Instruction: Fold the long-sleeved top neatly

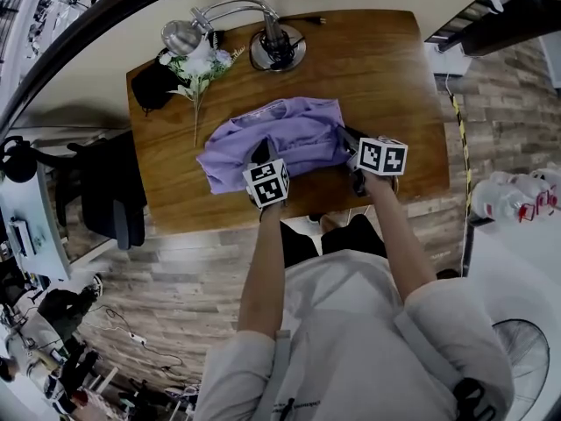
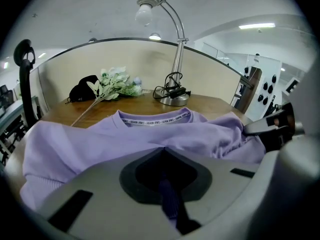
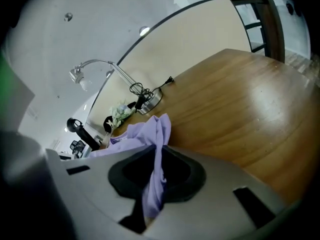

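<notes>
A: When the count was made, where did item one, the long-sleeved top (image 1: 282, 137), lie?

B: Lilac, crumpled, not yet folded. It lay about midway between the desk's (image 1: 399, 68) left and right edges and closer to the near edge, with the collar towards the far edge.

A: Item two, the left gripper (image 1: 261, 153)?

B: Clenched on the top. A fold of lilac cloth ran between its closed jaws at the garment's near border, close to the desk's near edge.

A: Item three, the right gripper (image 1: 344, 135)?

B: Also grasping the top. A bunched strip of cloth hung pinched between its jaws at the garment's right side, towards the desk's right edge.

A: Other stock?

B: A lamp (image 1: 277, 47) stood at the far edge. A flower sprig (image 1: 202, 63) and a dark object (image 1: 153, 84) lay near the far-left corner. None of them touched the top.

A: Step in hand?

B: By my judgement, the first fold was only being set up. Both holds were taken and nothing was laid flat.

A: Requirement for the next move?

B: Probably both grippers lifting together and drawing the cloth taut between them. They would then carry it over and lay it square, short of the sprig and the lamp.
</notes>
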